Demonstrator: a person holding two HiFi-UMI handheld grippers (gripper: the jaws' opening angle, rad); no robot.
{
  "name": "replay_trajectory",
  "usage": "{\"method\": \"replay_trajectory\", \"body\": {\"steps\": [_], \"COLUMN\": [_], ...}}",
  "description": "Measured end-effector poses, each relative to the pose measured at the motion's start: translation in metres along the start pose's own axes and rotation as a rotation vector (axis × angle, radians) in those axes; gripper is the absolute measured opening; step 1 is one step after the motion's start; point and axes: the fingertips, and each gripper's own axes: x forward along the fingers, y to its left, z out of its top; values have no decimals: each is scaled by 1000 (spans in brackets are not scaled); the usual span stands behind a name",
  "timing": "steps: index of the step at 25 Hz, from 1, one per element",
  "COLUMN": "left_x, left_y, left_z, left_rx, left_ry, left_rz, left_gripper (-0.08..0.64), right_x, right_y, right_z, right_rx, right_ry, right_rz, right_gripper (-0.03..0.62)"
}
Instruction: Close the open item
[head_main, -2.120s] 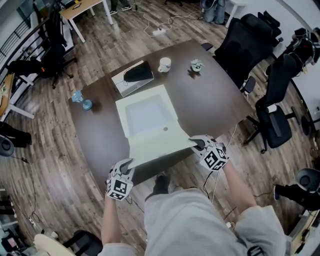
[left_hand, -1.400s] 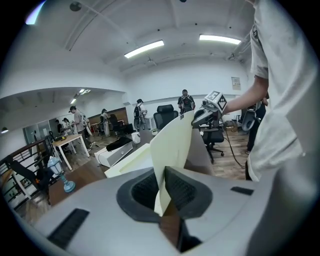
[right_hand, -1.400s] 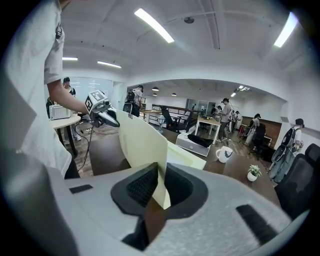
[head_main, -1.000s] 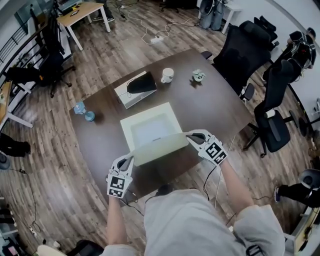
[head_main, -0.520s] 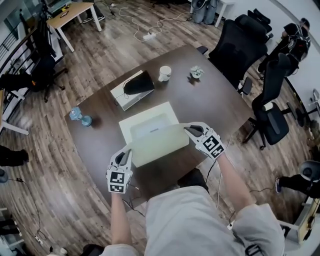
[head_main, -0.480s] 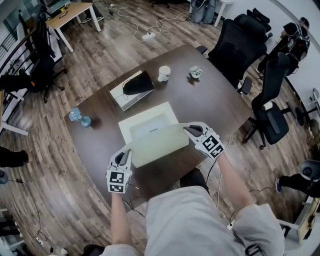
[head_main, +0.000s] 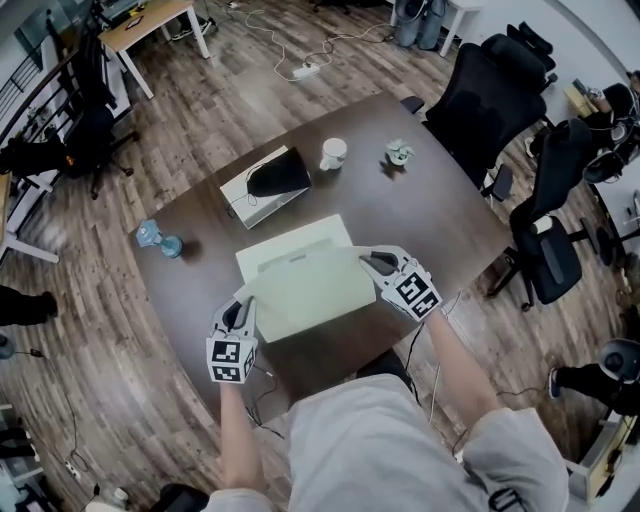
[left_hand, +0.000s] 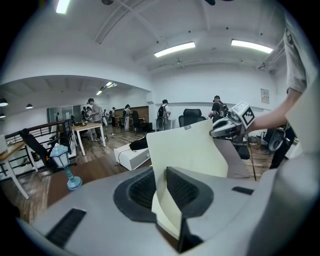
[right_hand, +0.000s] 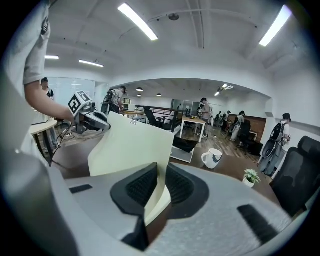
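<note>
box lid (head_main: 305, 290) carries a small edge label (left_hand: 187, 128), too small to read.

On the near half of the bench (head_main: 440, 215), about midway across, sits the box (head_main: 290, 248), its lid (head_main: 305, 290) over it so that only the box's far strip is uncovered. Behind the box and slightly left lies a flat case (head_main: 247, 198) with a pouch (head_main: 277, 177) on top. The mug (head_main: 332, 153) stands just right of the case, and the potted plant (head_main: 399, 153) further right. A small lantern (head_main: 158, 240) stands at the bench's left edge, well apart from the box. On the floor right of the bench stand two chairs, one (head_main: 480, 85) by the far corner, the other (head_main: 555, 255) nearer.
</note>
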Motion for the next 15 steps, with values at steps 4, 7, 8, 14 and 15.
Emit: {"method": "replay_trajectory", "body": {"steps": [4, 7, 8, 14, 15], "left_x": [10, 19, 22, 41, 44], "left_y": [9, 15, 17, 32, 34], "left_z": [0, 0, 0, -6, -8], "left_rx": [-21, -32, -35, -65, -73], "left_ry": [20, 32, 35, 66, 72], "left_rz": [20, 28, 30, 35, 35], "left_gripper": [48, 49, 49, 51, 52], "right_x": [15, 24, 27, 49, 53], "right_y": [-9, -14, -16, -26, -28], "right_z": [-1, -4, -5, -11, -12], "right_rx": [7, 15, 16, 35, 40], "right_ry": [5, 12, 14, 31, 35], "right_rz": [21, 36, 39, 59, 61], "right_gripper": [52, 52, 52, 54, 54]}}
